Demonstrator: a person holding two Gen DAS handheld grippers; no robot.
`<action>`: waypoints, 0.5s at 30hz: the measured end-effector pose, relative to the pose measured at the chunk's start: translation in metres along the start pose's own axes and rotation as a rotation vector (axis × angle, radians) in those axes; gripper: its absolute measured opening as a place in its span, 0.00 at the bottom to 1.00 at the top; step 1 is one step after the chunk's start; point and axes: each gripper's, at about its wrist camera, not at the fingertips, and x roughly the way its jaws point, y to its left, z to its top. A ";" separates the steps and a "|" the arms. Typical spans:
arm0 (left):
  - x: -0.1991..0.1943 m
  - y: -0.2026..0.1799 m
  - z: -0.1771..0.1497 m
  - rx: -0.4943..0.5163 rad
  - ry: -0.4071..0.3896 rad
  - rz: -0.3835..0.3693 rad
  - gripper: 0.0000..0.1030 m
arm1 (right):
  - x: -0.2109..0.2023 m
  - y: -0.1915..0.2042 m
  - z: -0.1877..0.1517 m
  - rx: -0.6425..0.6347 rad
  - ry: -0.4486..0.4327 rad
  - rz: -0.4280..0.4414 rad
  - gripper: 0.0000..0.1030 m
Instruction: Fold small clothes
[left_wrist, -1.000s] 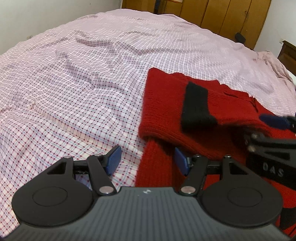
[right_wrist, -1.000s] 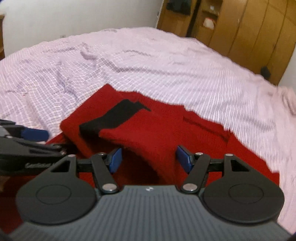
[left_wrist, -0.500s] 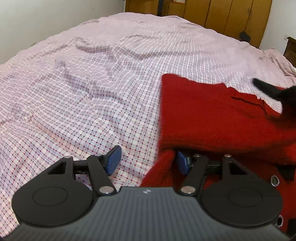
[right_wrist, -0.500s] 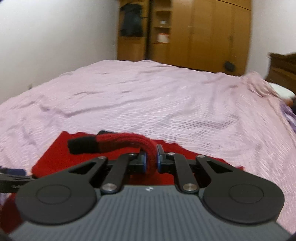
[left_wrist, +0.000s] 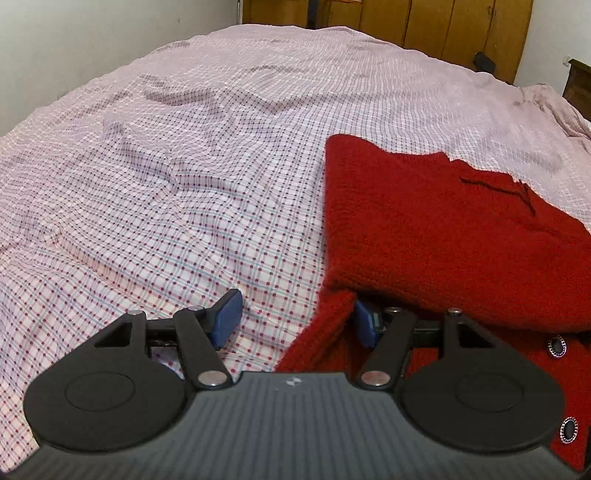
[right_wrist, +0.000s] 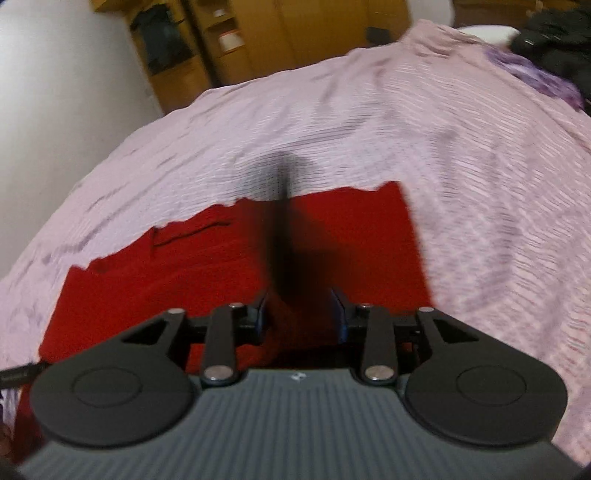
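Observation:
A red knitted sweater (left_wrist: 436, 236) lies on the checked bed sheet (left_wrist: 192, 184), folded over on itself, with metal buttons at its lower right. My left gripper (left_wrist: 295, 319) is open at the sweater's left edge, its right fingertip (left_wrist: 364, 325) tucked under the fold. In the right wrist view, which is blurred, the sweater (right_wrist: 184, 266) lies flat and my right gripper (right_wrist: 301, 310) is open, with the red sleeve and its black cuff (right_wrist: 284, 258) hanging loose between the fingers.
The pink checked sheet (right_wrist: 480, 184) covers the whole bed, wrinkled at the left. Wooden wardrobes (left_wrist: 424, 22) stand behind the bed. Dark and purple clothes (right_wrist: 546, 74) lie at the far right. A white wall (left_wrist: 74, 48) is at the left.
My right gripper shut on the black-cuffed sleeve, lifted and carried it across the sweater, and has now opened. My left gripper moved slightly forward, its right finger now under the fold.

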 end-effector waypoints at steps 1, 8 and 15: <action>0.000 0.000 0.000 0.001 -0.001 0.002 0.67 | -0.002 -0.006 0.001 0.010 0.001 -0.018 0.35; -0.005 0.002 -0.001 -0.016 0.006 -0.008 0.67 | -0.011 -0.024 0.008 0.027 0.015 0.033 0.36; -0.004 0.000 0.001 -0.008 0.006 -0.004 0.67 | 0.019 -0.024 0.039 -0.026 0.080 0.045 0.51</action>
